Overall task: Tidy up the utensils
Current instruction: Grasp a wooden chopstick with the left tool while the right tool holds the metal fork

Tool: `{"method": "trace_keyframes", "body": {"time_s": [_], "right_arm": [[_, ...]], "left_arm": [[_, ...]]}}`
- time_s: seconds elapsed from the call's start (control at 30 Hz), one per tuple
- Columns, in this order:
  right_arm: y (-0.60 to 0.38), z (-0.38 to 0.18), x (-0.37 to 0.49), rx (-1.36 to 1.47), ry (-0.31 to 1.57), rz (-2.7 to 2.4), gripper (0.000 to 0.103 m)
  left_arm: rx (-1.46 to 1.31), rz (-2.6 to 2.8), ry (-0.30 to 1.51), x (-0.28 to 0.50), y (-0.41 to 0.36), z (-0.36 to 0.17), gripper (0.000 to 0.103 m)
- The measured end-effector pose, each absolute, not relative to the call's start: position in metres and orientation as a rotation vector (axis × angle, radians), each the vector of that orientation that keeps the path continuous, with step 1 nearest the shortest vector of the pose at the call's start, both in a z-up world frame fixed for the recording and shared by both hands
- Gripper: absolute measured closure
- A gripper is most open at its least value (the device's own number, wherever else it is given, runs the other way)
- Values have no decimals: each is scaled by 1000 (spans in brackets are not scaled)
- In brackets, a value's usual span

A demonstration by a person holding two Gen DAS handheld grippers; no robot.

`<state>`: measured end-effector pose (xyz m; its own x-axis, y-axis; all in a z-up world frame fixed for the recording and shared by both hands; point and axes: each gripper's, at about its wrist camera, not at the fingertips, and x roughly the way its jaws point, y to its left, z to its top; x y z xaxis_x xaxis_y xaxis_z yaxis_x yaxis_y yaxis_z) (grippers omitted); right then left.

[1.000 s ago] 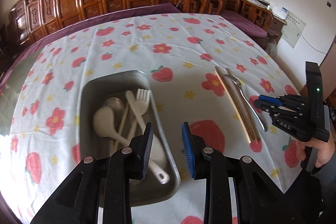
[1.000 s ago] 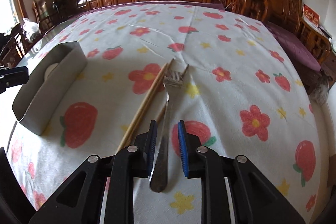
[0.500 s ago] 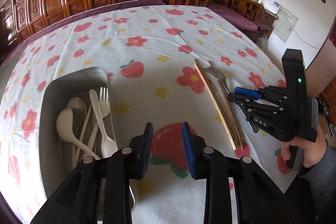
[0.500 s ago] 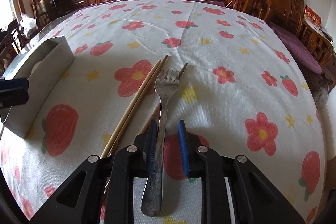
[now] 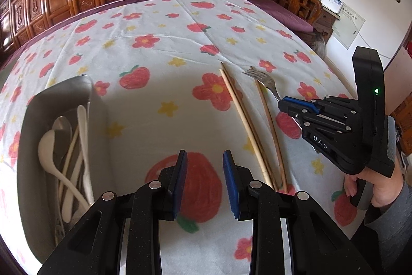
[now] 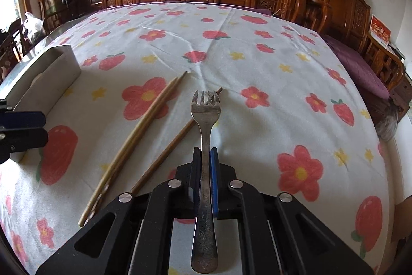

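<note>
- Right gripper (image 6: 205,159) is clamped tight on the fork (image 6: 204,120), tines pointing away.
- Left gripper (image 5: 204,166) hangs open, holding nothing, beside the metal tray (image 5: 28,120).
- Chopsticks (image 6: 134,138) lie on the tablecloth (image 6: 257,63).

**What I cannot fully see from either gripper camera**

From my left wrist view, the metal tray (image 5: 31,120) is partly behind my left gripper (image 5: 205,181), and its near end runs into the dark fisheye rim. The white spoons (image 5: 51,153) and other utensils inside overlap, so I cannot count them. The near ends of the chopsticks (image 5: 247,125) vanish behind the gripper body. From my right wrist view, the fork (image 6: 204,146) covers part of one chopstick.
</note>
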<state>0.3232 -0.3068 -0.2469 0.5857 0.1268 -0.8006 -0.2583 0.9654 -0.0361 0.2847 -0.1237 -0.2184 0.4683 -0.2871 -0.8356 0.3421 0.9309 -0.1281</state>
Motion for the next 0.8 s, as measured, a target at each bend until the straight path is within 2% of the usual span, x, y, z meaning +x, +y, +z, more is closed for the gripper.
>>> {"method": "trace_keyframes", "body": {"time_s": [0.8], "right_arm": [[-325,-238,326,-62,899,209,95]], "left_arm": [[157,-408,1059,298,-185,-248,72]]}}
